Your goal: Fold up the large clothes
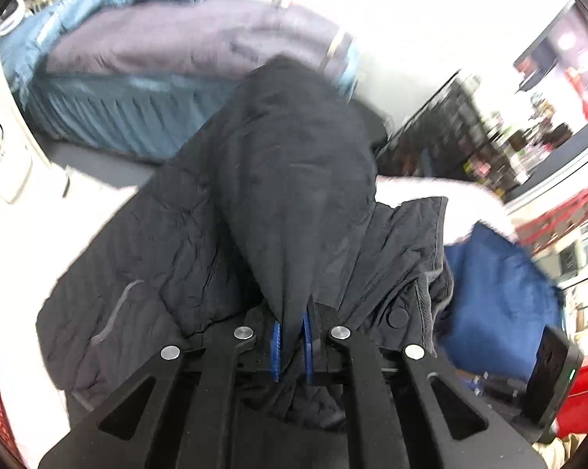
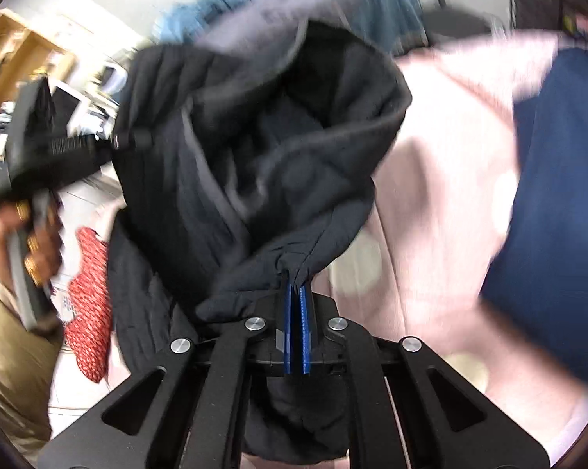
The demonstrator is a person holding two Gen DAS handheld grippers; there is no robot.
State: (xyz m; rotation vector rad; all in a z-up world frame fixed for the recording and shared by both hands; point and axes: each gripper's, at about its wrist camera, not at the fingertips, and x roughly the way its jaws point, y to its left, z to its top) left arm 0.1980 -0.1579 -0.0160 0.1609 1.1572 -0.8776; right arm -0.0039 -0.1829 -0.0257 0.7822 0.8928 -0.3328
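A large black quilted jacket (image 1: 286,179) hangs from both grippers. My left gripper (image 1: 292,322) is shut on a bunched fold of it, and the cloth rises away from the blue pads (image 1: 275,348). In the right wrist view the same jacket (image 2: 254,164) fills the middle, with its hood opening uppermost. My right gripper (image 2: 295,287) is shut on a gathered edge of it. The left gripper's body and the hand holding it show at the left of the right wrist view (image 2: 32,203), clamped on another part of the jacket.
A pale pink sheet (image 2: 442,203) lies below, with a dark blue garment (image 2: 559,195) on it, also visible in the left wrist view (image 1: 497,297). A bed with grey and blue covers (image 1: 149,62) stands behind. A red patterned cloth (image 2: 90,305) lies at the left.
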